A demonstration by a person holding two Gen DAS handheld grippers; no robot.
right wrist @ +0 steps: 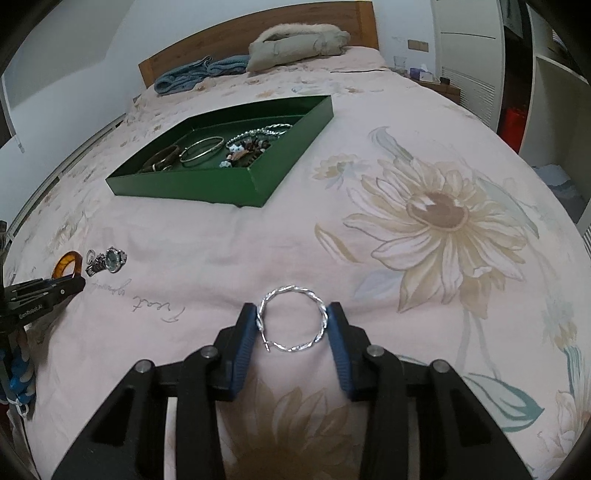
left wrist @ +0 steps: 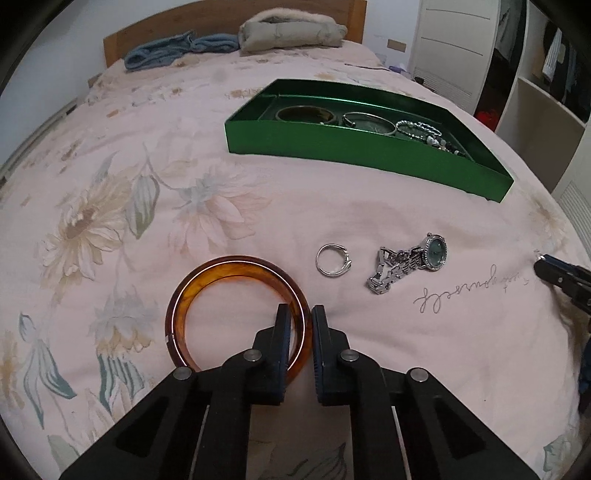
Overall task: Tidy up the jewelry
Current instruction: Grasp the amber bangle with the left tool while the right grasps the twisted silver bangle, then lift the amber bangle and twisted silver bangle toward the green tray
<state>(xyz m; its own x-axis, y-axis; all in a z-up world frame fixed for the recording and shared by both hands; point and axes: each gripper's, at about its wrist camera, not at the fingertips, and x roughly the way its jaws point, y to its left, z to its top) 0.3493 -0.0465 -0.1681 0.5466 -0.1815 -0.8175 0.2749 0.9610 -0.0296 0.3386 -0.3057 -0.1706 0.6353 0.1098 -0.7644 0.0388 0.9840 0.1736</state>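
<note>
My left gripper (left wrist: 301, 314) is shut on the right rim of an amber bangle (left wrist: 221, 266) that lies flat on the floral bedspread. One finger is inside the hoop, the other outside. To its right lie a silver ring (left wrist: 332, 260) and a silver watch (left wrist: 410, 264) with a green dial. My right gripper (right wrist: 293, 314) has both blue pads pressed against the sides of a twisted silver bangle (right wrist: 291, 290) on the bedspread. Beyond them sits a green tray (left wrist: 332, 147) holding several bangles and beaded bracelets. The right wrist view shows the same tray (right wrist: 184, 188) at the upper left.
A folded beige blanket (left wrist: 291, 29) and a blue knitted item (left wrist: 177, 51) lie by the wooden headboard. White shelves and a wardrobe (left wrist: 535, 110) stand past the bed's right edge. The left gripper (right wrist: 74, 286) shows at the right wrist view's left edge.
</note>
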